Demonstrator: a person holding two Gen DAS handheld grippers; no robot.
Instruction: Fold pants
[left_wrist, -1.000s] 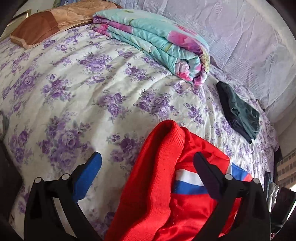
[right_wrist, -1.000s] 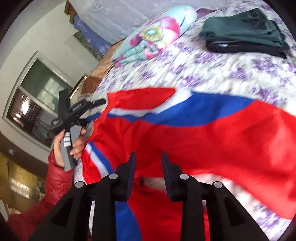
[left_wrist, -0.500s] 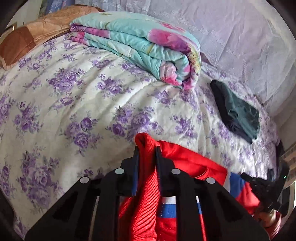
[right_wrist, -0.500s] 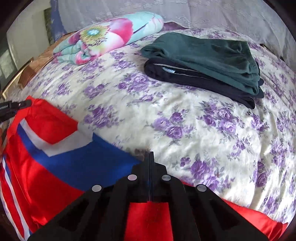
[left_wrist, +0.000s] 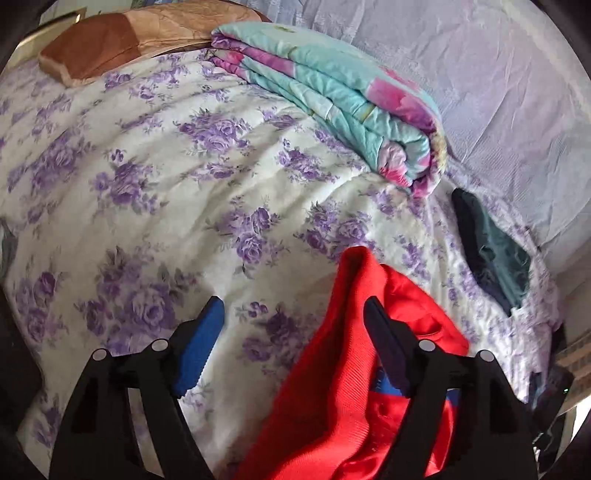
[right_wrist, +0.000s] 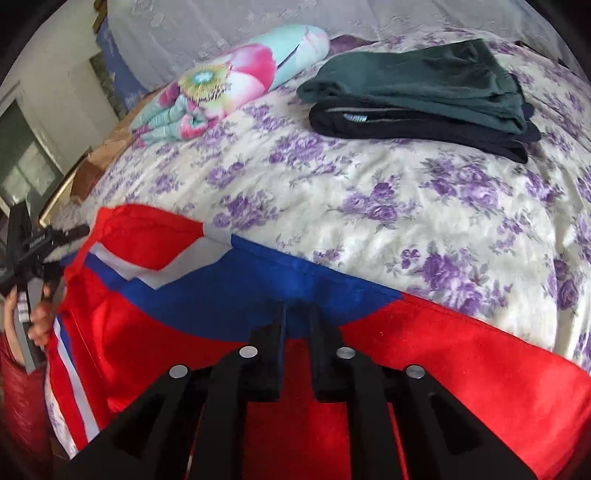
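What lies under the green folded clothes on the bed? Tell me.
Under the green folded clothes lies a black folded garment, resting on the flowered bedspread. Anything between or beneath them is covered.

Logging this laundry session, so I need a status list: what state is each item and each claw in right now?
red pants: spread flat on the bed, not yet folded
left claw: jaws opening, waistband beside the right finger, not pinched
right claw: jaws opening a little, over the pants, nothing pinched
green and black clothes: folded, stacked
floral quilt: folded
flowered bedspread: spread over the bed
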